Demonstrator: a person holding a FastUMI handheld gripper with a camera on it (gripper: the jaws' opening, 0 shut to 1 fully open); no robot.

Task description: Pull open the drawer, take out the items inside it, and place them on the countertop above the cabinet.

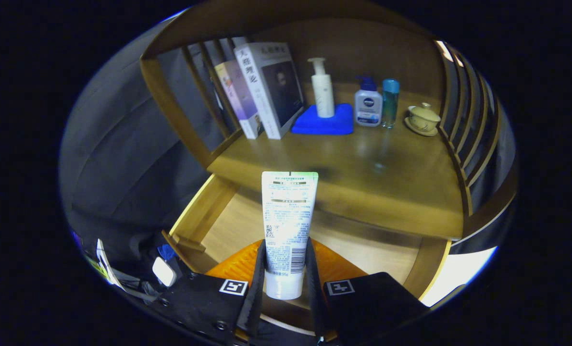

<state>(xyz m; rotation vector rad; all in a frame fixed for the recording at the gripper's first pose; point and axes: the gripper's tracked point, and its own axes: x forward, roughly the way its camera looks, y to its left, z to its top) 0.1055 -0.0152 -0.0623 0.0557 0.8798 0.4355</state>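
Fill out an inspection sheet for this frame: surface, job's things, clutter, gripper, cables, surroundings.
Surface: wooden countertop, front area bare.
Job's things: white squeeze tube held cap-down above the open wooden drawer; orange ribbed item lies in the drawer.
Clutter: leaning books, white pump bottle on a blue pad, blue-capped bottle, teal bottle, lidded cup on saucer at the countertop's back.
Gripper: gripper shut on the tube.
Cables: nothing seen.
Surroundings: slatted wooden side rails.

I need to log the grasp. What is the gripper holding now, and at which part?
The gripper is shut on the tube, both fingers pressing its lower part near the cap end, above the open drawer.
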